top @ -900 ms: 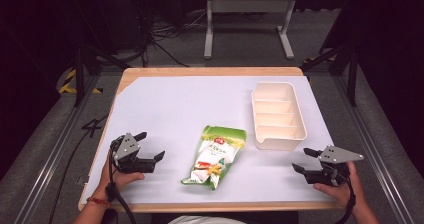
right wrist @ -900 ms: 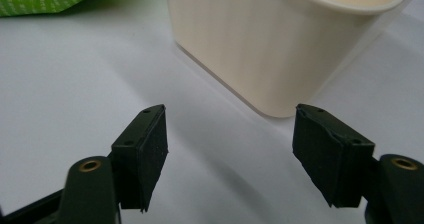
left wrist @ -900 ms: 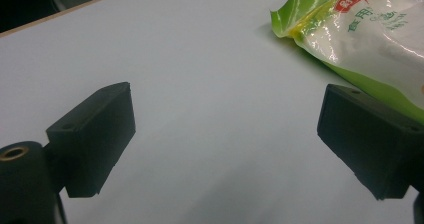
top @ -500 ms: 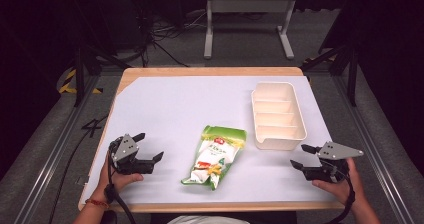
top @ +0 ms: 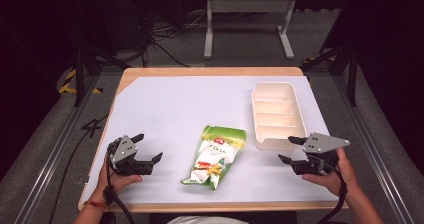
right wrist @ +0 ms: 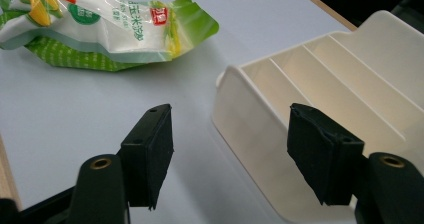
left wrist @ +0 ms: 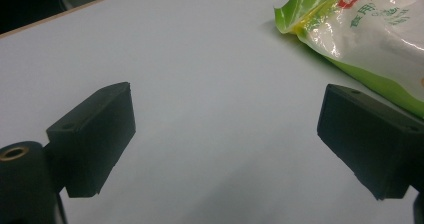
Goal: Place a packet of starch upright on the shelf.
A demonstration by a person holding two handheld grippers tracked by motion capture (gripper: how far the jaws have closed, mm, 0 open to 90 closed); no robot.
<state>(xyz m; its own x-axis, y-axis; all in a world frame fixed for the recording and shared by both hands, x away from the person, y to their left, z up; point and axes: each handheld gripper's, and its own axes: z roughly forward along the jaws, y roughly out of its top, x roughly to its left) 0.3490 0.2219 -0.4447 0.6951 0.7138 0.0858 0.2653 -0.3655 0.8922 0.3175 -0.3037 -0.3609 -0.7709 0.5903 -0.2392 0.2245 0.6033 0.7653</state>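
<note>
The green snack pouch (top: pixel 215 156) lies flat near the worktop's front edge, long axis running front to back, between the wide-open left gripper (top: pixel 147 150) and wide-open right gripper (top: pixel 289 150), the divided white tray (top: pixel 274 115) just beyond.

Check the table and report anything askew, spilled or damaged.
Nothing stands out. The green pouch lies flat and sealed on the white table cover, somewhat angled, with no spill around it. The cream divided tray sits upright and empty. The left gripper and right gripper are both open and hold nothing.
</note>
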